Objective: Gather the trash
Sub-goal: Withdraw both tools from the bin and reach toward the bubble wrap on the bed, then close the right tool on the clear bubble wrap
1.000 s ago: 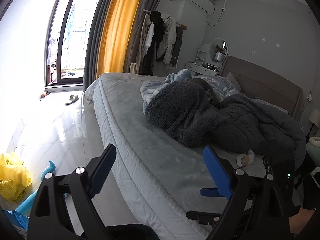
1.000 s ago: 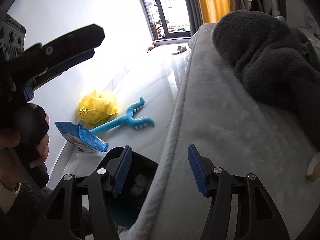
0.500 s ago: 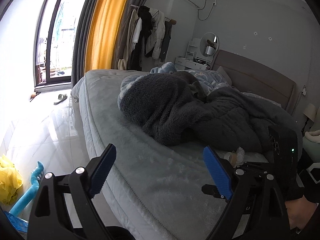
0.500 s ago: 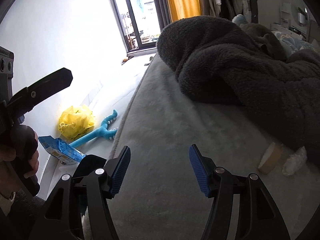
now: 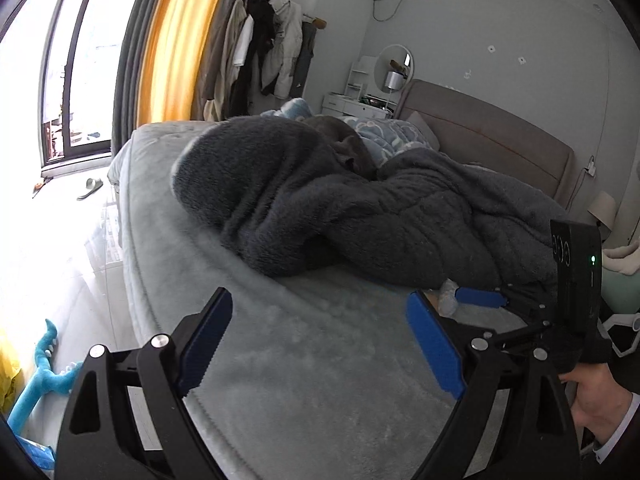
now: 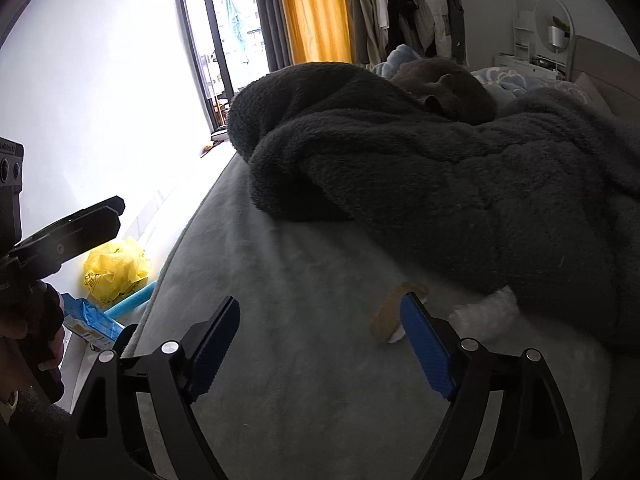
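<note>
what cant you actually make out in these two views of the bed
- Cardboard roll: right wrist view, blurred, partly behind a blue finger.
- White crumpled wad: right wrist view, tucked under the dark blanket.
- Blue packet: right wrist view, print too small.
- Yellow bag: left wrist view, cut off by the edge.

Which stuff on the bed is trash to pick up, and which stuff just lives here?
Trash to collect:
tape roll
crumpled tissue

Just lying about:
dark blanket
cat
blue toy
slipper
coats
</note>
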{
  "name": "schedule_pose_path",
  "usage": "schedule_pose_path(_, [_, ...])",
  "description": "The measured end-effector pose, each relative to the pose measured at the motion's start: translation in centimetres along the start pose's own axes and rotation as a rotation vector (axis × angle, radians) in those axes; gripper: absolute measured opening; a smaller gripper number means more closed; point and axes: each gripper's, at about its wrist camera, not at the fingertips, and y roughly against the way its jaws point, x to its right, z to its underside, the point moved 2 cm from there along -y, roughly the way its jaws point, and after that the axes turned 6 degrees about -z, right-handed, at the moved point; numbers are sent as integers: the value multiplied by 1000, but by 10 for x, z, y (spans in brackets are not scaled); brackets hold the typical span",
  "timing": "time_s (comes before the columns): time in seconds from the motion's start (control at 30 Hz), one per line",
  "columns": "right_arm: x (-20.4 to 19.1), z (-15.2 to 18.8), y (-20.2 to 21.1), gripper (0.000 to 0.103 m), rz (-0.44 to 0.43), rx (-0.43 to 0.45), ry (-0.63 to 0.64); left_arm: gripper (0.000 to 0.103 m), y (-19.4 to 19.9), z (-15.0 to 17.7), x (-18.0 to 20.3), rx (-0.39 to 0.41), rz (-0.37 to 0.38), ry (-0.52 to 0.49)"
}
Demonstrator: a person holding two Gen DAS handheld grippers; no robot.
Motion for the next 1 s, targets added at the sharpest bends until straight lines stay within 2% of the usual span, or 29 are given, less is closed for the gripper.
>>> schedule_pose_path(0.3, [53, 3, 13, 88, 47, 21, -21, 90, -27, 9, 28, -50, 40, -27])
schedule_pose_path(0.57, [96, 8, 7, 88, 56, -7, -46, 88, -53, 15, 54, -93, 90, -62])
schedule_pose_path(0.77, [113, 18, -2, 88, 66, -40, -43, 80, -70, 22, 74, -128, 140, -79])
schedule_pose_path(1.0, [124, 22, -6, 88, 29, -39, -67, 68, -89, 28, 92, -159, 178, -77])
